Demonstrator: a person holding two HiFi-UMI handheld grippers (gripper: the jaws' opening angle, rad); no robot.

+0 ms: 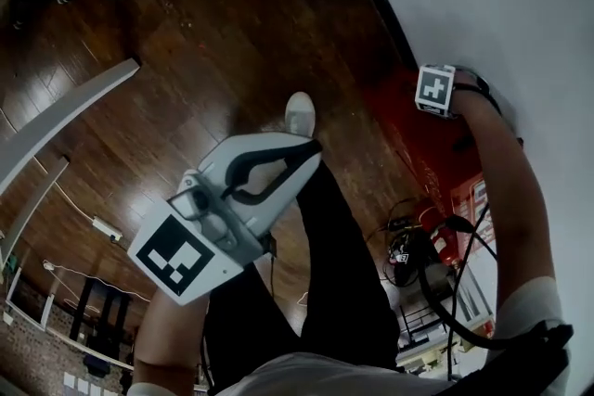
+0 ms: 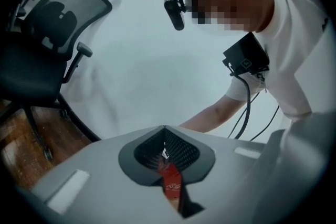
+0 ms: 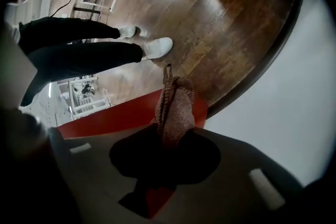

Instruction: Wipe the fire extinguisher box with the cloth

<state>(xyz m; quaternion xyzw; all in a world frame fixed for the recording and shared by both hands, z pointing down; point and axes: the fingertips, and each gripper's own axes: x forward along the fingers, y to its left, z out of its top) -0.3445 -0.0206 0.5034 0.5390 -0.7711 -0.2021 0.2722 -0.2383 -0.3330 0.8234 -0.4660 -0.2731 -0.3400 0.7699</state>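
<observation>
Left gripper (image 1: 309, 147) hangs over the wooden floor (image 1: 186, 51), fingers pressed together on nothing. My right gripper (image 3: 170, 134) pinches the brown cloth (image 3: 176, 102) by its bunched end, over the red fire extinguisher box (image 3: 110, 119) by the wall (image 3: 278, 113). The cloth looks soft, light and floppy, so I reckon gripping it bunched suits wiping.

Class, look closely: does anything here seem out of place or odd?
Only the left tool: it points up toward the person, away from the red fire extinguisher box. The right tool grips the bunched cloth over the box.
</observation>
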